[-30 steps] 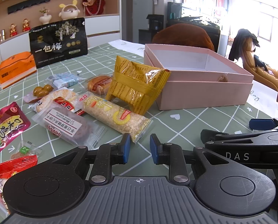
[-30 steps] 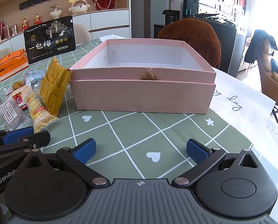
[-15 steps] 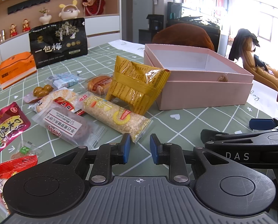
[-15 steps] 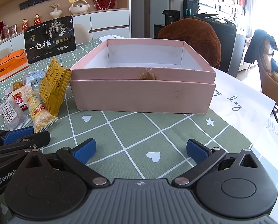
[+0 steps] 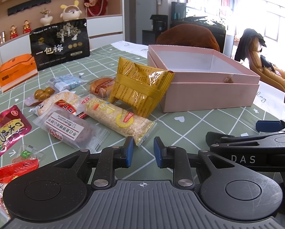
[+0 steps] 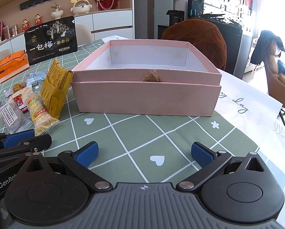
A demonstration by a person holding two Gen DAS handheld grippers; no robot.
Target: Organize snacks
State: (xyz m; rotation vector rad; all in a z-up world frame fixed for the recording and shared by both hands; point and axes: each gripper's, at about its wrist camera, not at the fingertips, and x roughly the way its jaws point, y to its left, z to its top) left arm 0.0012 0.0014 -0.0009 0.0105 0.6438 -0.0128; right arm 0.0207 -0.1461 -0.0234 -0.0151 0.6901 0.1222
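A pink open box [image 6: 146, 99] stands empty on the green checked tablecloth, also in the left wrist view [image 5: 209, 95]. Against its left side leans a yellow packet [image 5: 140, 84]. A rice bar [image 5: 119, 118], a purple cake packet [image 5: 66, 127], a red packet [image 5: 6, 127] and several other small snacks lie left of it. My left gripper [image 5: 143, 145] hovers just short of the rice bar's near end, its jaws narrowly apart with nothing between them. My right gripper [image 6: 144, 150] stands wide open in front of the box, empty.
A black standing bag [image 5: 60, 43] and an orange box [image 5: 16, 72] sit at the table's far left. A brown chair back [image 6: 196, 36] rises behind the pink box. White paper [image 6: 243, 103] covers the table's right side. The two grippers sit side by side.
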